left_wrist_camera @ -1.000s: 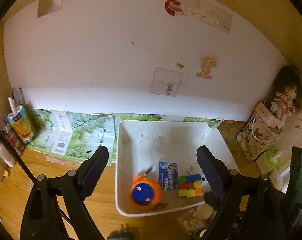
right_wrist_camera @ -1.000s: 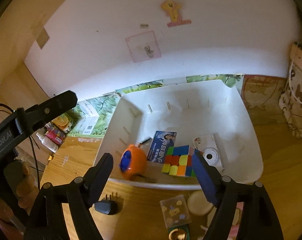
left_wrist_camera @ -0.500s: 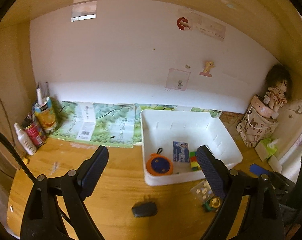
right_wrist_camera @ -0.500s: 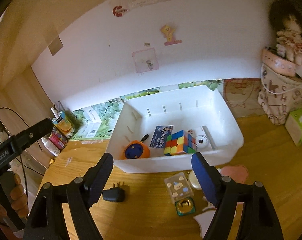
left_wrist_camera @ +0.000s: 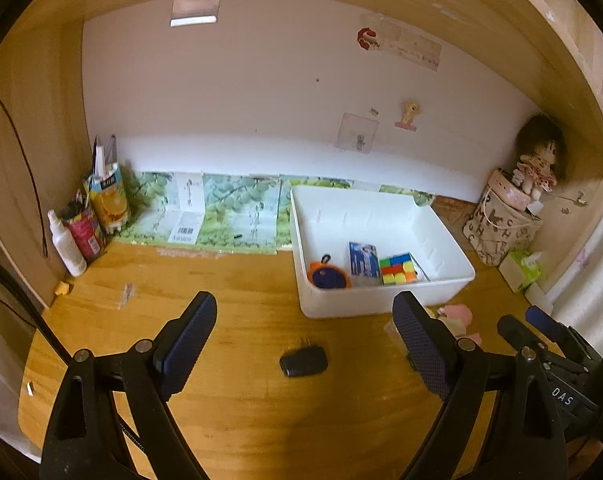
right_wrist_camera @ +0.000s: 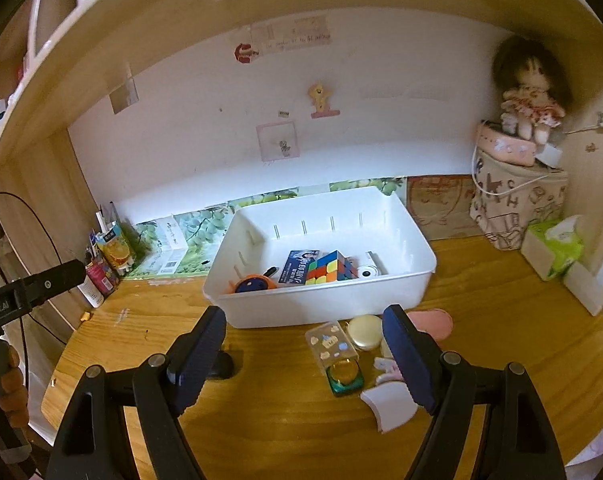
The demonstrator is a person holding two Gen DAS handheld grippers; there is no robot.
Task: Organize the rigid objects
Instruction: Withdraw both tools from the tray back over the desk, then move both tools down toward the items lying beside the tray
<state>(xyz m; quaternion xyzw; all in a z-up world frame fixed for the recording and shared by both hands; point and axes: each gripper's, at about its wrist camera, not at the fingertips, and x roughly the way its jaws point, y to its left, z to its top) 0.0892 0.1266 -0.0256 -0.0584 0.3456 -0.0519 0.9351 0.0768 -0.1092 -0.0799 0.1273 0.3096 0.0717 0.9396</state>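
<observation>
Desk (left_wrist_camera: 241,312); charger (left_wrist_camera: 303,361) between fingers (left_wrist_camera: 187,342)

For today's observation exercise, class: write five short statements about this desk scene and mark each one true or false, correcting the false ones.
1. The colour puzzle cube lies inside the white bin. True.
2. The black plug adapter lies in the bin. False: it lies on the wooden desk, in front of the bin.
3. The left tool grips the adapter. False: its fingers stand open and hold nothing.
4. A doll sits on a patterned bag at the right. True.
5. The round cream case sits in the bin. False: it lies on the desk outside the bin's front wall, beside a small clear box.
</observation>
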